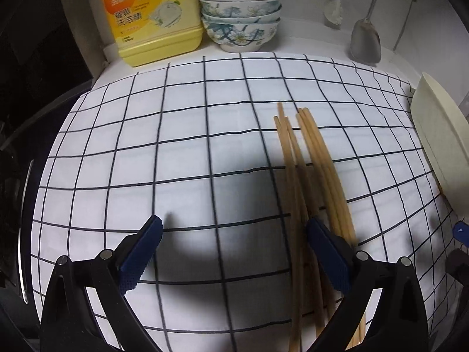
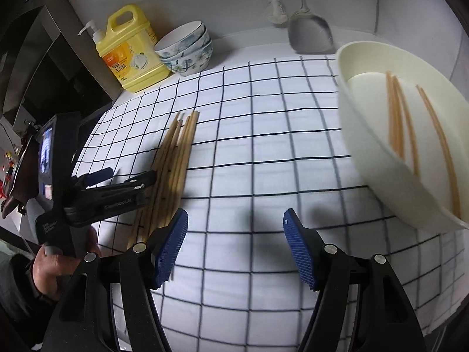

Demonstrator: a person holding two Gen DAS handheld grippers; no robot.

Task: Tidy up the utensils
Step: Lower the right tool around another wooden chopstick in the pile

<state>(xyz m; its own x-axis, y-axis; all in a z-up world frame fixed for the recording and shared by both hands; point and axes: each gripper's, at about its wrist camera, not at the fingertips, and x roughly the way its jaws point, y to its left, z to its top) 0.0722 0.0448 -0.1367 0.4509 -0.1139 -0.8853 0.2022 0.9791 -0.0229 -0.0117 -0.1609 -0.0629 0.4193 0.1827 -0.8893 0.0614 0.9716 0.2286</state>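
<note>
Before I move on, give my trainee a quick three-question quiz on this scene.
1. True or false: the cream tub is empty.
2. Where is the loose chopstick pile? A) on the checked cloth B) in the bowls C) beside the spatula
3. How do the jaws of the left gripper and right gripper stand?

Key: 1. False, it holds a few chopsticks. 2. A. 3. Both open, gripping nothing.
</note>
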